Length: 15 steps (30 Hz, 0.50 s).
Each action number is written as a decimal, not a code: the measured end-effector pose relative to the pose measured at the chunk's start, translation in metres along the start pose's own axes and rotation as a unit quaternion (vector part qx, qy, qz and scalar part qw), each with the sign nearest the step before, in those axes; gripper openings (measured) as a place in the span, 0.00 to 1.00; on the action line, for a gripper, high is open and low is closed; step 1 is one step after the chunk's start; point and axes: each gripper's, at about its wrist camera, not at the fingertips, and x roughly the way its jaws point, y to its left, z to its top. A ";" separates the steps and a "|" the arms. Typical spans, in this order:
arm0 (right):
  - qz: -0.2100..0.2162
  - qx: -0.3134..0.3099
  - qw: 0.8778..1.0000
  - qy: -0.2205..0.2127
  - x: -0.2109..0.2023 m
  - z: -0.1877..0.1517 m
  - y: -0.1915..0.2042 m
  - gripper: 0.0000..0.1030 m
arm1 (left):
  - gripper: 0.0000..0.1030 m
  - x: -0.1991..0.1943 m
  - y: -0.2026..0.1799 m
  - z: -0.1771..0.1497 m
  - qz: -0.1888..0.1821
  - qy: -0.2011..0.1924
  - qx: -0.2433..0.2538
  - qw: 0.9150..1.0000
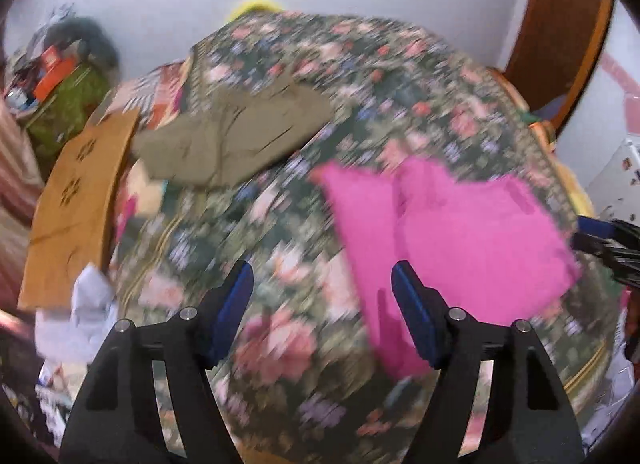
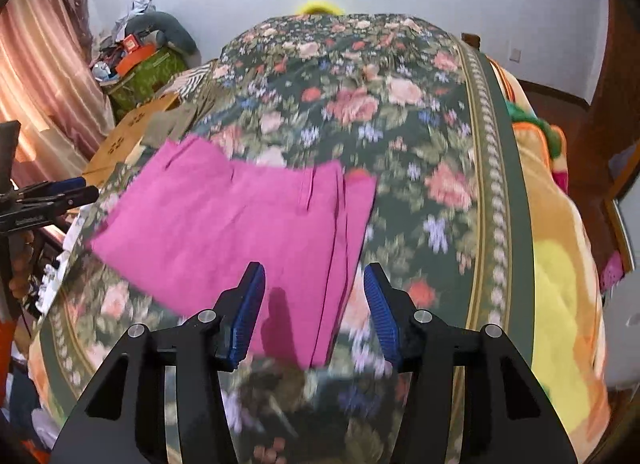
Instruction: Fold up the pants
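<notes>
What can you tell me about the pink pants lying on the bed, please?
The pink pants are bright magenta woven-looking cloth, lying flat and already folded into a rough rectangle on the floral bedspread. Layered edges and a seam run along one side. Neither gripper touches them; both hover open above their near edge. Blur hides finer detail.

Both views are evenly lit and fairly bright, with soft indoor light and no glare. The left wrist view is heavily motion-blurred: the floral bedspread (image 1: pixel 400 96) and pink pants (image 1: pixel 460 232) smear. The right wrist view blurs mainly near the camera, sharper far off. Fisheye bending curves the bed and darkens the corners. A soft shadow falls on the pants between the fingers (image 2: pixel 250 312).
</notes>
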 end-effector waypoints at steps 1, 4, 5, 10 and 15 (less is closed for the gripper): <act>0.000 0.002 1.000 -0.002 0.004 0.006 -0.002 0.46 | 0.71 0.003 -0.006 0.007 -0.009 -0.003 0.005 1.000; 0.006 0.000 1.000 -0.003 0.017 0.021 -0.004 0.46 | 0.70 0.018 -0.023 0.024 -0.033 0.000 0.018 0.999; 0.009 0.000 1.000 0.000 0.025 0.027 -0.005 0.46 | 0.70 0.027 -0.029 0.029 -0.042 0.004 0.023 0.999; 0.018 -0.009 1.000 0.021 0.056 0.042 -0.008 0.42 | 0.59 0.066 -0.047 0.041 -0.063 0.038 0.028 0.997; 0.030 -0.016 0.999 0.039 0.078 0.047 -0.012 0.26 | 0.31 0.090 -0.053 0.045 -0.086 0.061 0.024 0.994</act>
